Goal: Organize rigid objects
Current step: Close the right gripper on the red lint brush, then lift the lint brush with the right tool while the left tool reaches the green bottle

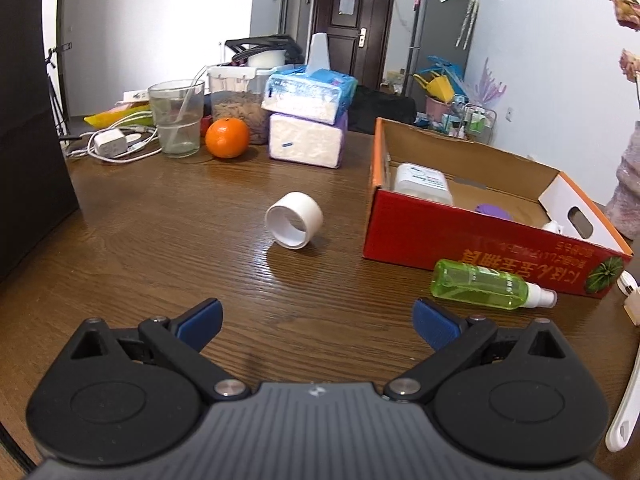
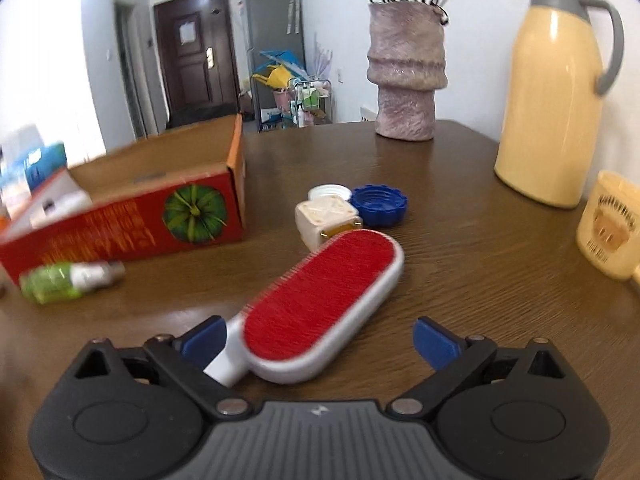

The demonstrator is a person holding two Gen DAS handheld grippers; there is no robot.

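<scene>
My left gripper [image 1: 318, 320] is open above the wooden table, empty. Ahead of it lies a white ring [image 1: 294, 220] on its side. To the right stands a red cardboard box [image 1: 460, 236] holding a white container [image 1: 424, 182] and a purple item [image 1: 494, 212]. A green spray bottle [image 1: 486, 284] lies against the box front, also seen as the green spray bottle [image 2: 68, 280] from the right wrist. My right gripper [image 2: 318, 338] is open, its fingers either side of a red-faced lint brush [image 2: 320, 304]. Beyond the brush lie a cream plug adapter [image 2: 326, 218], a white cap [image 2: 330, 191] and a blue cap [image 2: 380, 204].
At the back left are a glass [image 1: 176, 118], an orange [image 1: 227, 137], stacked tissue packs [image 1: 308, 120] and a charger with cable [image 1: 110, 142]. The red box [image 2: 120, 220] stands left of the brush. A vase [image 2: 406, 72], a yellow thermos jug [image 2: 554, 92] and a cream mug [image 2: 610, 224] stand at the right.
</scene>
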